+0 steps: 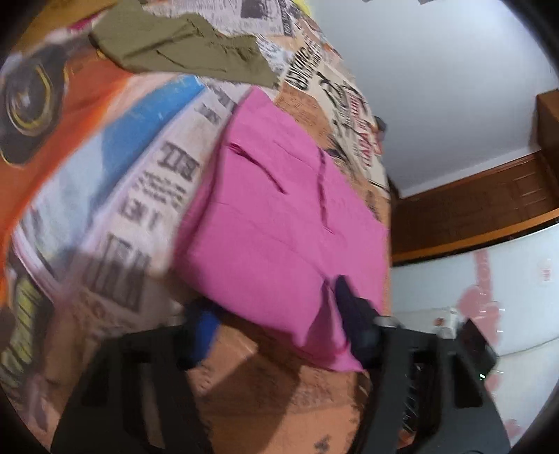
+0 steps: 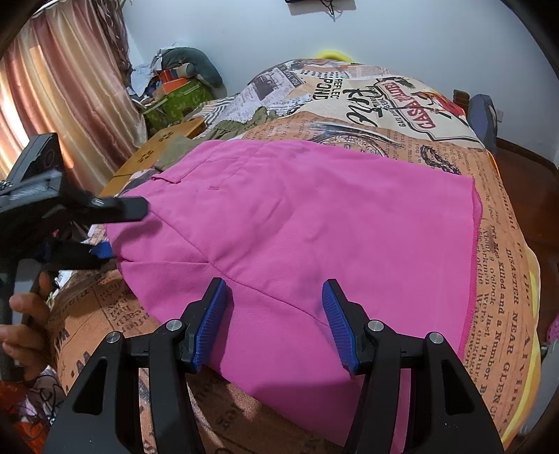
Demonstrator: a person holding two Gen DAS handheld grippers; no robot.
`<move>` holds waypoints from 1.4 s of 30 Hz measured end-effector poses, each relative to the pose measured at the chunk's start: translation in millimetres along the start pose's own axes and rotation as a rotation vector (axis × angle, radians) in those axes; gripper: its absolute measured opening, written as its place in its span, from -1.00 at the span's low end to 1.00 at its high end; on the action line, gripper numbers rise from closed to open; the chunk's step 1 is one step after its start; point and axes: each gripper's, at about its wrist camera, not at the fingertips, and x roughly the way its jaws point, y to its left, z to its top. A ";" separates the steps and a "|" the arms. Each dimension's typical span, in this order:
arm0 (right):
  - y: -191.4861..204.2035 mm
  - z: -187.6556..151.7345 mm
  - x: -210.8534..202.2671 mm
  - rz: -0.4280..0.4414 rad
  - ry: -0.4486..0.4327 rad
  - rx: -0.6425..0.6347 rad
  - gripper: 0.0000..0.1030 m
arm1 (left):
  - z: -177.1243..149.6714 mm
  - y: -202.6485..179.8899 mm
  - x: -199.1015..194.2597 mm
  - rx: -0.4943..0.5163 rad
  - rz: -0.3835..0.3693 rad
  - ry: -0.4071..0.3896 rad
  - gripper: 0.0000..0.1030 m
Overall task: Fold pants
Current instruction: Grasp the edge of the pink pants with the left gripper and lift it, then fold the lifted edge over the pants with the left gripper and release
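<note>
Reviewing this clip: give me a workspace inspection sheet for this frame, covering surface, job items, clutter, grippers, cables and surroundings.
Surface: bed with a newspaper-print bedspread.
Job's things: pink pants lie folded and fairly flat on the bedspread.
Clutter: an olive-green garment lies crumpled beyond the pants; boxes and bags are piled by the wall.
Grippers: right gripper is open, with the pants' near edge between its fingers. Left gripper is open at the pants' side edge, one finger over the cloth; the view is blurred.
Cables: a dark cord hangs on the wall.
Surroundings: a pinkish curtain, a pale wall and a wooden floor.
</note>
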 end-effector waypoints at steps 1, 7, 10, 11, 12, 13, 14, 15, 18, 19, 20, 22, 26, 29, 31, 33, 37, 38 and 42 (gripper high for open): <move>-0.1 0.1 0.2 0.003 0.000 0.000 0.03 | 1.6 0.4 1.6 0.003 0.006 0.002 -0.17; 1.3 1.1 -0.3 -0.003 0.002 -0.008 0.03 | 1.1 -9.2 -1.2 0.077 0.066 -0.032 -0.43; 6.6 3.6 -1.9 -0.019 0.007 -0.033 0.03 | -5.4 -19.9 -8.0 0.159 0.113 -0.076 -0.48; 8.3 4.6 -2.3 -0.020 0.009 -0.040 0.03 | -7.6 -22.8 -12.4 0.185 0.133 -0.095 -0.48; 11.8 5.7 -2.7 -0.018 0.011 -0.052 0.03 | -9.8 -25.0 -18.8 0.212 0.152 -0.121 -0.49; 13.3 6.1 -2.6 -0.015 0.012 -0.059 0.03 | -12.0 -25.9 -25.0 0.231 0.166 -0.140 -0.49; 16.0 6.5 -2.4 -0.007 0.015 -0.068 0.03 | -14.5 -25.6 -32.4 0.250 0.184 -0.161 -0.49; 18.7 6.9 -2.0 0.000 0.018 -0.075 0.03 | -17.2 -25.4 -41.0 0.274 0.208 -0.187 -0.49; 28.1 7.6 0.3 0.030 0.028 -0.087 0.03 | -26.4 -24.6 -64.9 0.351 0.295 -0.265 -0.49; 31.2 8.1 1.1 0.047 0.032 -0.087 0.03 | -29.0 -25.2 -70.7 0.375 0.321 -0.287 -0.49; 34.4 9.1 1.1 0.060 0.034 -0.086 0.03 | -31.8 -25.6 -76.5 0.399 0.344 -0.307 -0.49; 38.1 11.0 0.6 0.069 0.032 -0.084 0.03 | -36.9 -27.7 -85.8 0.448 0.391 -0.342 -0.49; 44.9 13.8 -1.7 0.069 0.011 -0.083 0.03 | -47.2 -41.2 -96.5 0.564 0.442 -0.412 -0.49; 50.3 9.4 7.3 0.058 0.048 -0.102 0.05 | -52.1 -60.9 -95.3 0.647 0.413 -0.431 -0.50; 51.0 6.6 8.2 0.050 0.038 -0.109 0.07 | -55.5 -76.8 -92.7 0.693 0.366 -0.434 -0.50; 48.7 7.5 7.2 0.057 0.039 -0.100 0.07 | -57.2 -89.7 -90.4 0.725 0.318 -0.420 -0.51; 41.9 6.8 0.8 0.078 0.028 -0.071 0.06 | -55.3 -109.3 -77.6 0.754 0.225 -0.351 -0.53; 39.4 6.7 -2.0 0.075 0.024 -0.064 0.06 | -54.8 -113.9 -73.1 0.769 0.223 -0.340 -0.53; 16.4 6.0 -26.0 0.031 -0.032 -0.001 0.06 | -56.2 -125.1 -60.8 0.807 0.212 -0.299 -0.53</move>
